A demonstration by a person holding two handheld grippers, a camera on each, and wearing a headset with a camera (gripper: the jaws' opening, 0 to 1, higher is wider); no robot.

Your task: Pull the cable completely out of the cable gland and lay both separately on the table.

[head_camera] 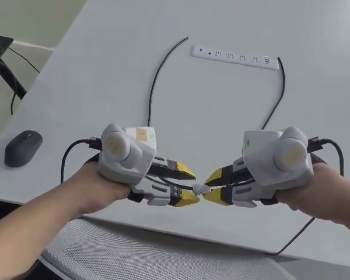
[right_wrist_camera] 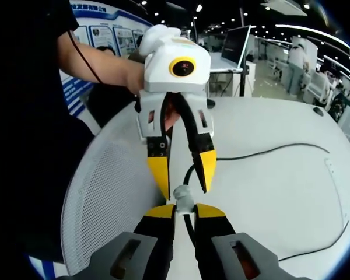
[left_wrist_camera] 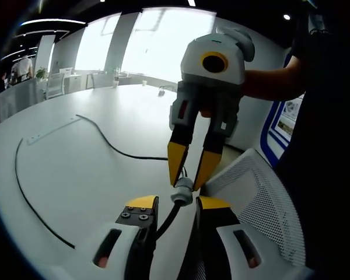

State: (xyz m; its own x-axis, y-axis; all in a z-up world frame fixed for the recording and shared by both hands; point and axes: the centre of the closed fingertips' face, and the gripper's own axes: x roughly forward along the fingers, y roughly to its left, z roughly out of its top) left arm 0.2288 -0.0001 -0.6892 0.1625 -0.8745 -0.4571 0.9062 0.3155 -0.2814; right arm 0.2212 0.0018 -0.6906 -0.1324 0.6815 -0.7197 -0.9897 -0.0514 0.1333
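A small pale cable gland (head_camera: 199, 189) hangs in the air over the near table edge, between the two grippers' yellow tips. My right gripper (head_camera: 206, 188) is shut on the gland (right_wrist_camera: 184, 198), which sits right at its tips (right_wrist_camera: 185, 211). A black cable (left_wrist_camera: 166, 221) leaves the gland (left_wrist_camera: 182, 191) and passes between the jaws of my left gripper (left_wrist_camera: 178, 202). Those jaws stand wider apart than the cable, so the left gripper (head_camera: 191, 185) is open around it. The rest of the cable (head_camera: 157, 76) lies across the white table (head_camera: 105, 70).
A white power strip (head_camera: 233, 57) with its own black lead lies at the far side of the table. A dark mouse (head_camera: 23, 147) sits near the left edge. A grey mesh chair (head_camera: 163, 251) is below the grippers, off the table's front edge.
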